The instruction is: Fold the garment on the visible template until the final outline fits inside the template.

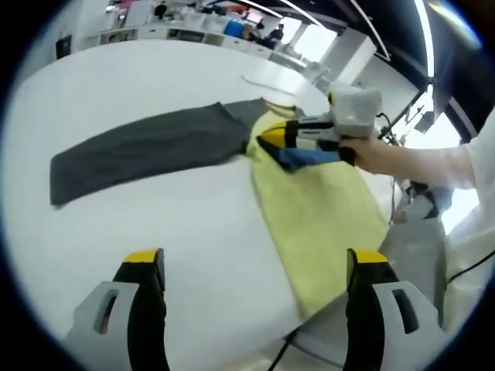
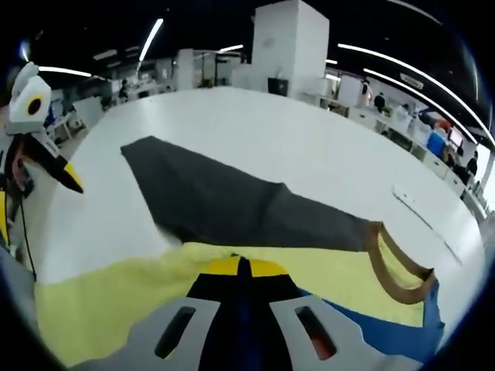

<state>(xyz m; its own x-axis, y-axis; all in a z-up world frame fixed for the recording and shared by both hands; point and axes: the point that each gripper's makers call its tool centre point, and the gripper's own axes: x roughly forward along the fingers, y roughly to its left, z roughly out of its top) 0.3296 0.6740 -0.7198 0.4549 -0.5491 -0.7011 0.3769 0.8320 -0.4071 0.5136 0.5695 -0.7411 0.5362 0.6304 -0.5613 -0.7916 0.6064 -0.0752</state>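
Note:
A garment lies flat on the white table. It has a yellow body, a long dark grey part stretching left, a blue patch and a brown collar. My right gripper, held by a hand, is shut on the yellow fabric next to the grey part. In the right gripper view its jaws meet over the yellow cloth, with the grey part ahead. My left gripper hovers open above bare table at the yellow edge, holding nothing.
The table's near edge runs just past the yellow cloth, with a cable below it. A thin pale strip lies on the table beyond the collar. The left gripper shows at the left. Office desks and people stand far behind.

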